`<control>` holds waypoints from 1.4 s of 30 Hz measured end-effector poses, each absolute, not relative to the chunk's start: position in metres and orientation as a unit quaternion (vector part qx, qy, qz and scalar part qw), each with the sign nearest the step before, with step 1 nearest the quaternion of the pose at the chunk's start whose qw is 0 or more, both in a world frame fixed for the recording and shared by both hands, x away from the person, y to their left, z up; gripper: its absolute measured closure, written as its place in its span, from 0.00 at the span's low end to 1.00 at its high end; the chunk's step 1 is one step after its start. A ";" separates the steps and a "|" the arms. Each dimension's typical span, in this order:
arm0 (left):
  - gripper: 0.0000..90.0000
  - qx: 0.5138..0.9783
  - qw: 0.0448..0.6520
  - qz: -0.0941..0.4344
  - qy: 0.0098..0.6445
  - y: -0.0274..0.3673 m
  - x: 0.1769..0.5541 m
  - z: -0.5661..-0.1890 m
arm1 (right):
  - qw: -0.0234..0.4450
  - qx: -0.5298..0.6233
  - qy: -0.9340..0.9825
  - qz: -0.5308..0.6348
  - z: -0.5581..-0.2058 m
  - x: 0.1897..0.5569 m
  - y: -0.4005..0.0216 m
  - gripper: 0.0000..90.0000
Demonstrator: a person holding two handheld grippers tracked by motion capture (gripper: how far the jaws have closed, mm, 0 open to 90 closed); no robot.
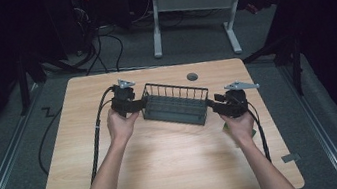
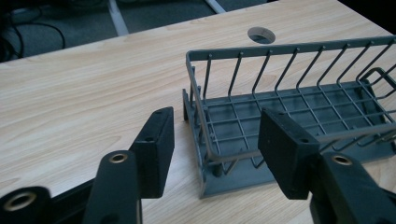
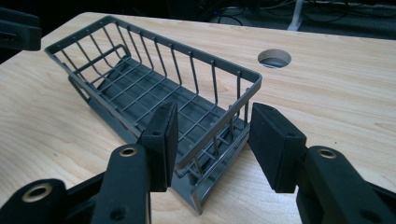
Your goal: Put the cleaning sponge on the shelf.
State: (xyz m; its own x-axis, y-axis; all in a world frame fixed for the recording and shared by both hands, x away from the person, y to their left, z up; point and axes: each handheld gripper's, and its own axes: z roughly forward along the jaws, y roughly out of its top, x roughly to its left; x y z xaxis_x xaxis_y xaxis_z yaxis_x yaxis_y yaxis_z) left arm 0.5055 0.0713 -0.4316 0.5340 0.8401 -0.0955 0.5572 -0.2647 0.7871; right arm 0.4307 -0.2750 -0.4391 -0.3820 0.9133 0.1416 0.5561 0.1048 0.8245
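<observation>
A dark grey wire rack (image 1: 175, 104) with a tray base stands empty at the middle of the wooden table (image 1: 167, 165). My left gripper (image 1: 139, 105) is at its left end and my right gripper (image 1: 212, 103) at its right end. In the left gripper view the rack (image 2: 299, 107) has its end wall between the open jaws of the left gripper (image 2: 219, 154), and the pads (image 2: 156, 144) stand apart from the wire. In the right gripper view the right gripper (image 3: 217, 142) straddles the other end wall of the rack (image 3: 140, 88) the same way, also open.
A round cable hole (image 1: 192, 77) lies in the table just behind the rack. A white-legged desk (image 1: 190, 0) and cables stand on the floor beyond the far edge. Bare wood stretches in front of the rack, between the person's forearms.
</observation>
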 end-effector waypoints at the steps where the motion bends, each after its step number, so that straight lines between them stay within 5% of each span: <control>1: 0.55 0.769 0.412 0.172 0.457 0.070 0.509 -0.433 | 0.211 0.520 0.713 0.420 -0.440 0.434 -0.274 0.58; 18: 0.66 0.779 0.386 0.171 0.464 0.062 0.523 -0.439 | 0.202 0.540 0.717 0.393 -0.448 0.450 -0.270 0.56; 34: 0.89 0.798 0.370 0.164 0.447 0.061 0.522 -0.444 | 0.201 0.512 0.742 0.383 -0.448 0.447 -0.263 0.70; 42: 0.89 0.796 0.379 0.151 0.447 0.067 0.513 -0.445 | 0.204 0.503 0.754 0.370 -0.445 0.439 -0.261 0.72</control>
